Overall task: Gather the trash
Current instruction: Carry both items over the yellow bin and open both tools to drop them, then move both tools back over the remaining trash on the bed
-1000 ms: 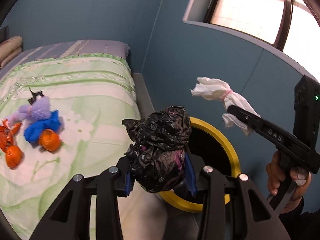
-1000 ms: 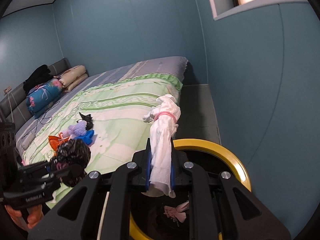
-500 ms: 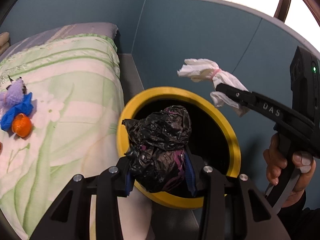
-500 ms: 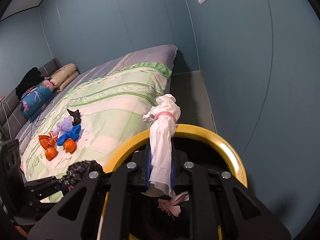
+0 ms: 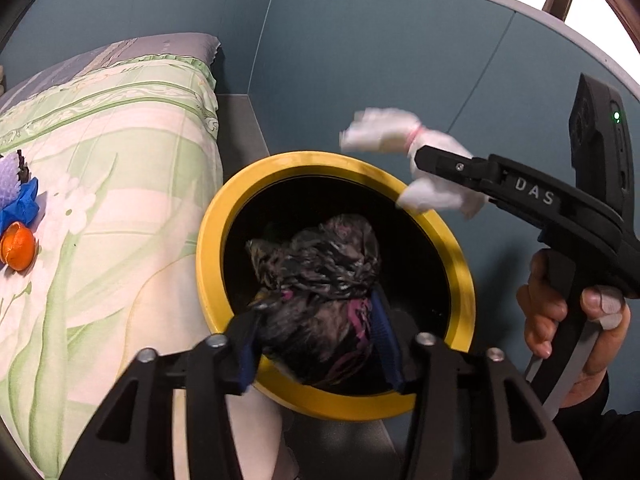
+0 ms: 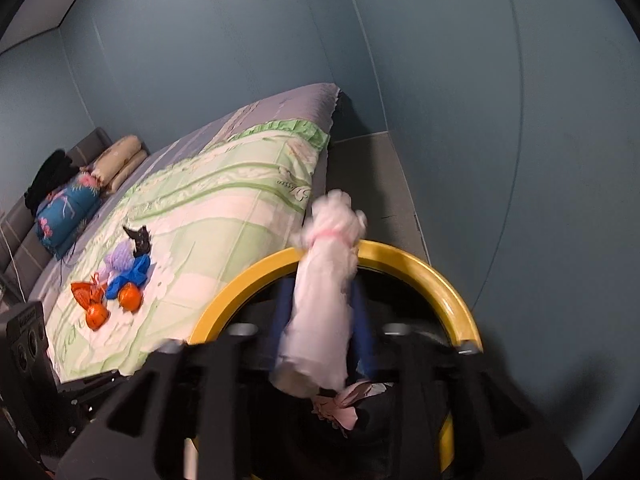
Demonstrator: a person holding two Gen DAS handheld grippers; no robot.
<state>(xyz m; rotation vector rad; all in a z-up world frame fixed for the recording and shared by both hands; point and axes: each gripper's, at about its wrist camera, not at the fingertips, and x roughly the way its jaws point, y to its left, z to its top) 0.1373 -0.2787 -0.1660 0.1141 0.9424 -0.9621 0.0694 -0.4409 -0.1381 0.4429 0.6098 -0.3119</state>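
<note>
Left gripper: jaws were opening, black bag wad between them – right over the yellow-rimmed bin.
Right gripper: also opening, white tissue bundle slipping between the pads above the far rim.
Tip: I'd keep both centred over the hole – the tissue looked close to the edge.
Leftovers: orange peels were on the bed, off to the left.

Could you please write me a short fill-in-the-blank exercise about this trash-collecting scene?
1. The bin has a ____ rim.
2. The black bag sits between the fingers of the ____ gripper.
3. The right gripper is over the bin with a ____ bundle between its fingers.

Missing words: yellow; left; white
</note>
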